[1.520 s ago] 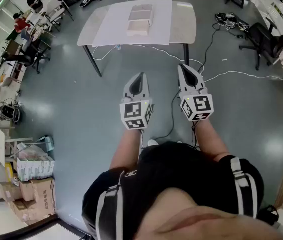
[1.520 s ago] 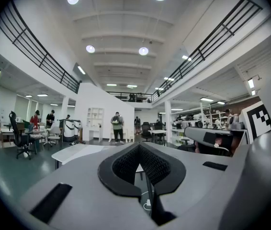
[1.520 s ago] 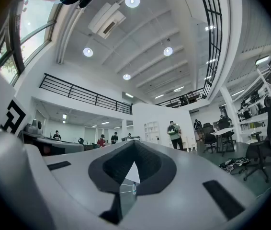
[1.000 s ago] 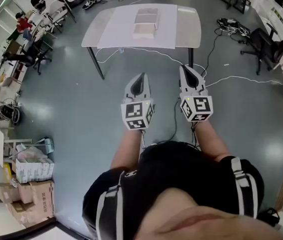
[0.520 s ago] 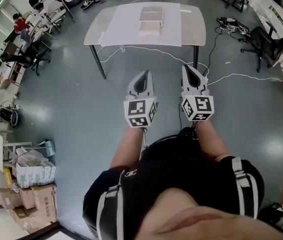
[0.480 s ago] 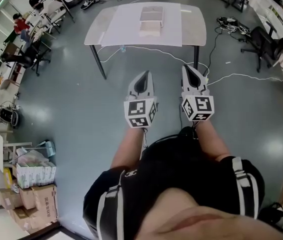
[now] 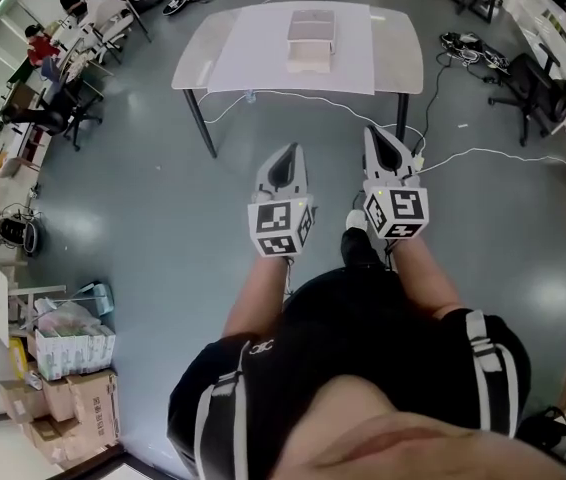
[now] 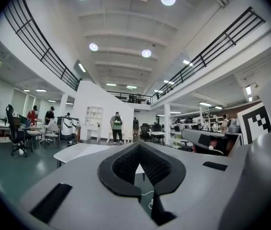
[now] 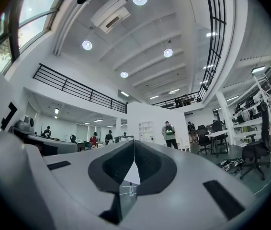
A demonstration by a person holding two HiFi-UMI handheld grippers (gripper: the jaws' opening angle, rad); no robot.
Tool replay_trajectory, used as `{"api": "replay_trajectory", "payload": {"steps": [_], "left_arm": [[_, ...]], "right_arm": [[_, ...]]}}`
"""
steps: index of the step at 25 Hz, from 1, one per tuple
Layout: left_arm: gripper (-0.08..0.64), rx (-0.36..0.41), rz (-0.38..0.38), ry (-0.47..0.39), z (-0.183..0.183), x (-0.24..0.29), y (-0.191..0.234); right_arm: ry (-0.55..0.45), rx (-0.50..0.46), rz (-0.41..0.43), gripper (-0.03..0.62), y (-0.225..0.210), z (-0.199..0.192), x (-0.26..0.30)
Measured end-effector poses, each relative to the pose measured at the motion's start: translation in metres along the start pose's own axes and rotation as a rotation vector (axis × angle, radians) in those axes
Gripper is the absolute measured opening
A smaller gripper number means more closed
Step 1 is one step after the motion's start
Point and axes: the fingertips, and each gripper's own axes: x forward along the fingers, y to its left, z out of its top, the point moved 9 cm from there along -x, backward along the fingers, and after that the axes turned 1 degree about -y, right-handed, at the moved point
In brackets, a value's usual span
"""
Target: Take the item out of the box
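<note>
A pale open box (image 7: 310, 40) lies on a white sheet on the grey table (image 7: 395, 56) at the top of the head view, well ahead of both grippers. What is inside the box cannot be made out. My left gripper (image 7: 285, 154) is held out over the floor, jaws shut with nothing in them (image 8: 138, 146). My right gripper (image 7: 380, 134) is beside it, also shut and empty (image 9: 134, 143). Both point toward the table, with open floor between them and it. The table's edge (image 8: 75, 152) shows low in the left gripper view.
White cables (image 7: 293, 98) trail over the floor under and beside the table. A black office chair (image 7: 533, 80) stands at the right. Cardboard boxes (image 7: 68, 373) are stacked at the lower left. People sit at desks (image 7: 48, 48) at the far left; another person (image 8: 118, 127) stands in the hall.
The table and box have shifted a little right and nearer in the head view as the person walks toward them. Both grippers keep their pose, shut.
</note>
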Motion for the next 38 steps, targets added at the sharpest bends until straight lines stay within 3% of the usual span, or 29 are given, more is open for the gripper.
{"api": "replay_trajectory", "payload": {"steps": [11,23,38], "left_arm": [[0.012,-0.015,0.017,0.013,-0.002,0.089,0.043],[0.012,-0.013,0.044,0.044,0.009,0.232,0.067],[0.012,0.008,0.045,0.025,0.021,0.395,0.085]], "right_arm": [[0.002,-0.019,0.011,0.013,-0.036,-0.014,0.091],[0.016,-0.006,0.030,0.014,-0.118,-0.025,0.216],[0.034,0.011,0.062,0.014,-0.212,-0.046,0.343]]}}
